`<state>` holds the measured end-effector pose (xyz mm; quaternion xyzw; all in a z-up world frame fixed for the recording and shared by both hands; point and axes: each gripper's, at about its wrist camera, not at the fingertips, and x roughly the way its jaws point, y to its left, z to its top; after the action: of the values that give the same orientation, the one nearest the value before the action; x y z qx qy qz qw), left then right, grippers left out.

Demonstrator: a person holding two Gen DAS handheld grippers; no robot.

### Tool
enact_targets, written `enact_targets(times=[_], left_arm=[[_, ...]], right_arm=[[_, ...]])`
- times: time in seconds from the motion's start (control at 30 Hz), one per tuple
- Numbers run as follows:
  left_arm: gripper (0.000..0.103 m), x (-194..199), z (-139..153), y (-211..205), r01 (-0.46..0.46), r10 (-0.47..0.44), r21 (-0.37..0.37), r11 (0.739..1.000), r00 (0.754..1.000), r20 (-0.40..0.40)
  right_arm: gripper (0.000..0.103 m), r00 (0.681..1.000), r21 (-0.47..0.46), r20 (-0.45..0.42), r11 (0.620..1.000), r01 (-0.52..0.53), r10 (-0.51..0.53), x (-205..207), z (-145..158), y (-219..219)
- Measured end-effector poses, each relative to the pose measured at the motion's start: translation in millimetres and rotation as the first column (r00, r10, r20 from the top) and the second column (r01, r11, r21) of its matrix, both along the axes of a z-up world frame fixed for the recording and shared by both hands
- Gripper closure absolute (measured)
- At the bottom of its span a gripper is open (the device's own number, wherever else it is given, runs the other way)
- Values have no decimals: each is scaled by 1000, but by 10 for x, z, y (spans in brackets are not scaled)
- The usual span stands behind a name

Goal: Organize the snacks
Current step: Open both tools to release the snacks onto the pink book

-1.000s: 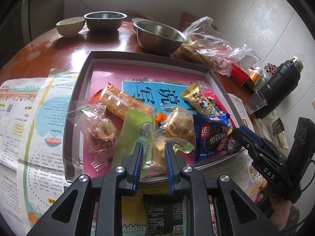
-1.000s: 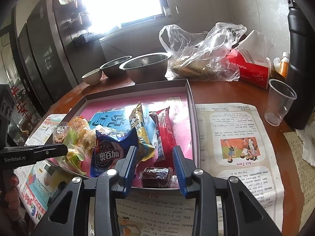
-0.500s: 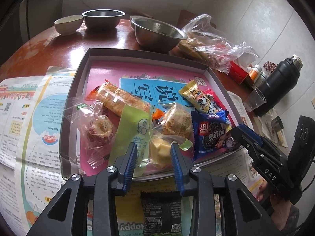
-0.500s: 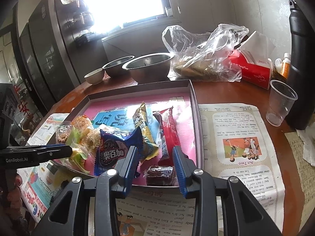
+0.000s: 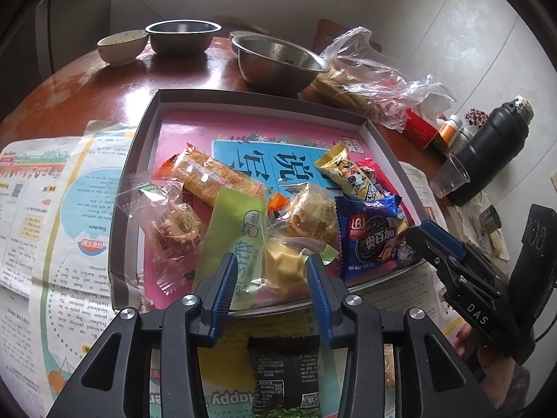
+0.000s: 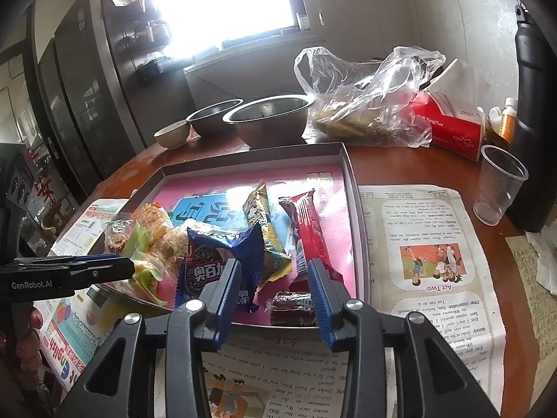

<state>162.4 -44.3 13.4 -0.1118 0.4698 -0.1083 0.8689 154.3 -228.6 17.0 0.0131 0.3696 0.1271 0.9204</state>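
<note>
A grey box lid [image 5: 146, 132] with a pink lining holds several snacks: an orange cracker pack [image 5: 216, 181], a green-wrapped yellow cake [image 5: 278, 264], a blue cookie pack [image 5: 369, 237], a yellow bar [image 6: 261, 216] and a red bar [image 6: 306, 223]. My left gripper [image 5: 268, 275] is open and empty, just above the yellow cake at the lid's near edge. My right gripper [image 6: 275, 278] is open and empty, near a small dark brown candy [image 6: 292, 308] by the lid's near rim [image 6: 351, 181]. A black-green packet [image 5: 283, 376] lies on the newspaper below the left gripper.
Newspaper sheets [image 5: 52, 209] lie under and around the lid. Two steel bowls [image 5: 278, 59] and a small ceramic bowl [image 5: 122, 45] stand at the back. A clear plastic bag [image 6: 369, 97], red tissue box [image 6: 452, 129], plastic cup [image 6: 497, 184] and black flask [image 5: 487, 153] stand on the right.
My left gripper's jaws have opened wider and it has drawn back a little from the lid. My right gripper has stayed open and shifted slightly.
</note>
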Motion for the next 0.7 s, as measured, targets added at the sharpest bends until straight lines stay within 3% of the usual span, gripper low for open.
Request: enact_targets(times=[0.7], left_arm=[[44,-119,121,56,-20,20,0,1000,999,31]], right_arm=[[50,998,-11,55,1000,17,-16,-123,183,27]])
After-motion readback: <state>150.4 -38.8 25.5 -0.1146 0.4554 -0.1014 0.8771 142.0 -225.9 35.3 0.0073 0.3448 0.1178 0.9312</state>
